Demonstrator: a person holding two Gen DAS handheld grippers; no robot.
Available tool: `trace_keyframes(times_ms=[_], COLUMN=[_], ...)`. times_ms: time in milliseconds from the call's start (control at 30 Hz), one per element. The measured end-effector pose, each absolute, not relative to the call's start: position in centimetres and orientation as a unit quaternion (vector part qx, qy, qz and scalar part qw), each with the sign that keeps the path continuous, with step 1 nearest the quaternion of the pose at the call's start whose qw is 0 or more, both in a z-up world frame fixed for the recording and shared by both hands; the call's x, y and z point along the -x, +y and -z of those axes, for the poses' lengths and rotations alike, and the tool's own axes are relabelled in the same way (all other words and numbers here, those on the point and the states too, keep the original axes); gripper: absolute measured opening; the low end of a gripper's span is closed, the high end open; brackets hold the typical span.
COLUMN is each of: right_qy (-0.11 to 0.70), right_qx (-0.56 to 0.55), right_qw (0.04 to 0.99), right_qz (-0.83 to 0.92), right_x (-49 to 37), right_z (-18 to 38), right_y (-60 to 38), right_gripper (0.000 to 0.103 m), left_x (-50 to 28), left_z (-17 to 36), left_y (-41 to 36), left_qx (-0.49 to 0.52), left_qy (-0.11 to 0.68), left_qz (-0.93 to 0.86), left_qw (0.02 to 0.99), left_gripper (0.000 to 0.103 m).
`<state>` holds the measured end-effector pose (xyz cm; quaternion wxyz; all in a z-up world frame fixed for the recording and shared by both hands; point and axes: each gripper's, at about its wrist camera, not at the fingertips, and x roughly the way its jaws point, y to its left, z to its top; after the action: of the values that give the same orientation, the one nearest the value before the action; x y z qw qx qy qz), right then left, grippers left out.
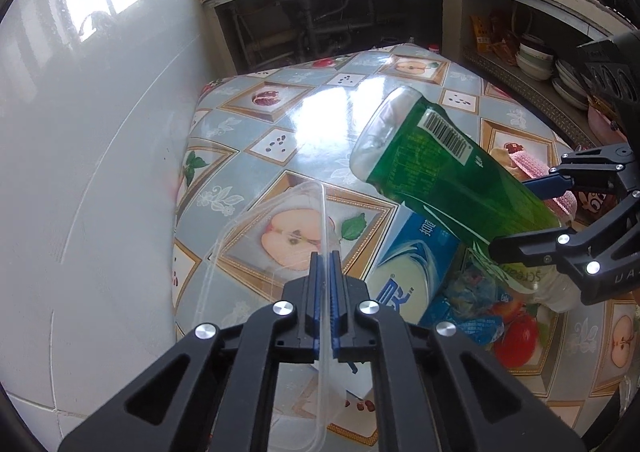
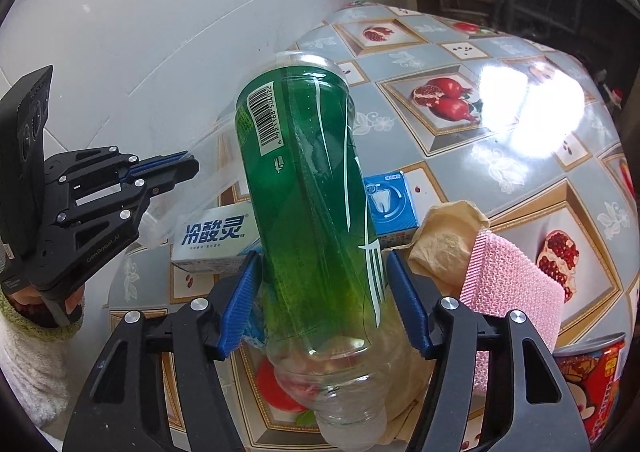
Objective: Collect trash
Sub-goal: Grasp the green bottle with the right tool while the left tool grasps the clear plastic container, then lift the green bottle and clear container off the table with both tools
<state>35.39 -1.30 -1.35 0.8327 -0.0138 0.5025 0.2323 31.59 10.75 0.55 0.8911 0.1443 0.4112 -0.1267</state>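
Observation:
A green-labelled plastic bottle [image 2: 312, 188] tilts base-up above the table, its clear neck toward the right wrist camera. My right gripper [image 2: 324, 256] is shut on its lower body, both blue pads [image 2: 246, 292] pressing its sides. In the left wrist view the same bottle [image 1: 440, 164] slants over a toothpaste box [image 1: 412, 272], with the right gripper [image 1: 510, 216] around it. My left gripper [image 1: 326, 264] is shut on the thin rim of a clear plastic container [image 1: 276, 224] at the table's left edge. The left gripper [image 2: 192, 168] also shows from the right wrist.
On the fruit-patterned tablecloth [image 2: 500, 124] lie the toothpaste box [image 2: 212, 236], a small blue box [image 2: 390, 204], crumpled brown paper [image 2: 444, 240], a pink sponge cloth [image 2: 516, 280], a red can [image 2: 596, 384] and a blue wrapper [image 1: 472, 312]. A white wall [image 1: 100, 172] borders the left; shelves with bowls [image 1: 536, 60] stand behind.

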Motion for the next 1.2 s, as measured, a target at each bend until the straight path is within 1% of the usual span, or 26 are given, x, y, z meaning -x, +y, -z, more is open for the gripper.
trace_keyframes(times_ms=[333,800,1200], right_qy=[0.482,0.427,0.390], right_qx=[-0.022,-0.062,-0.109], right_qw=[0.846,0.880,0.892], right_qz=[-0.227,-0.198,-0.201], right_x=[-34.2,-29.4,-25.8], right_z=[-0.7,-4.9,-7.5], right_y=[-2.9,-5.6,-7.6], right_gripper=[0.060,0.058,0.058], left_x=[-29.7,-23.9,-20.1], left_z=[-3.4,-9.4,-12.4], left_y=[11.9,11.9,11.2], left_qx=[-0.124,-0.117,-0.075], left_qy=[0.370,0.274,0.232], left_qz=[0.106,0.089,0.122], left_qw=[0.915,0.950,0.962], left_gripper=[0.003,0.003,0.003])
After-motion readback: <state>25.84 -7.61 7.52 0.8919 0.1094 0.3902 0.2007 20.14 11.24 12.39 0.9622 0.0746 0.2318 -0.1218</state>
